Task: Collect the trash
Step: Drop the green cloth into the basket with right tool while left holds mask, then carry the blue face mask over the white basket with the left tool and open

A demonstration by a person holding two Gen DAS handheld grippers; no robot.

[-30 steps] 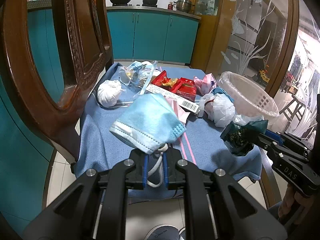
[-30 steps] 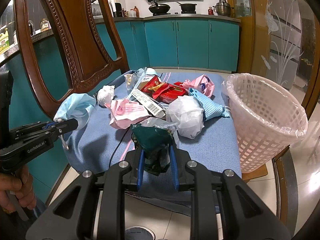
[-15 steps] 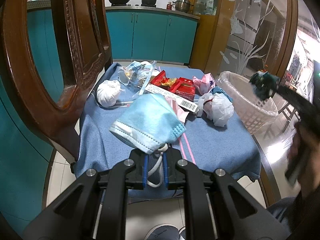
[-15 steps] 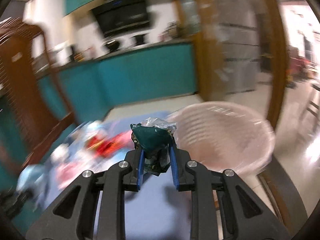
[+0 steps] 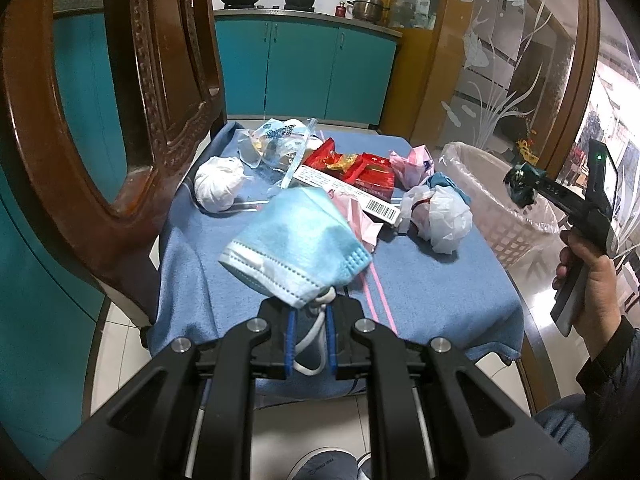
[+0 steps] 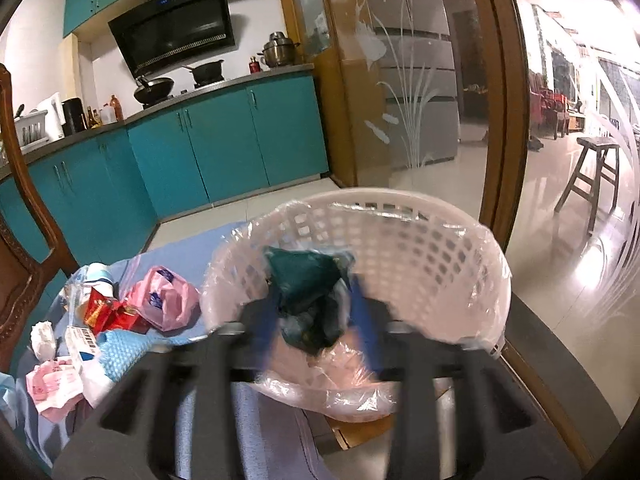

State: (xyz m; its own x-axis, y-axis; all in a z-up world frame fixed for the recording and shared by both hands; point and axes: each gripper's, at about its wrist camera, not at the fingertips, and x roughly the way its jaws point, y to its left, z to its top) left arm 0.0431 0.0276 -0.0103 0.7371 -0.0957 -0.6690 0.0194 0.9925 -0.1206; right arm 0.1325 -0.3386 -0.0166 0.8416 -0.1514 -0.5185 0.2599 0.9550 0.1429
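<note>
**A:** Left hand-held gripper [image 5: 310, 334], holding anything?

**B:** Yes. Clenched tight on the white ear loop of the blue mask [image 5: 296, 248]. Mask lifted up over the near edge of the counter [image 5: 432, 292], with a blue cloth spread on top.

**A:** And the right hand-held gripper [image 6: 312, 312]?

**B:** Jaws opening. Dark green wrapper [image 6: 306, 284] between them, all blurry. Seems loose, not squeezed by the blue pads.

**A:** Where is that?

**B:** Right above the pink basket [image 6: 420, 220]. Clear bag inside it as a liner. Standing just beside the right edge of the counter.

**A:** Held by what?

**B:** By a person's hand [image 5: 592, 280], wrapped around the handle, dark sleeve behind it.

**A:** Other trash on the counter?

**B:** Lots.
- White wad [image 5: 220, 188] near the left edge, close to the brown chair back [image 5: 132, 120].
- Clear bag with blue print [image 5: 276, 144] by the far edge.
- Red packets [image 5: 352, 166] in the middle, toward the far edge.
- Long box with a barcode [image 5: 348, 194] just in front of those.
- Pink bag [image 5: 412, 162] next to the red packets.
- Crumpled white bag [image 5: 444, 216] near the right edge, close to the basket.
</note>
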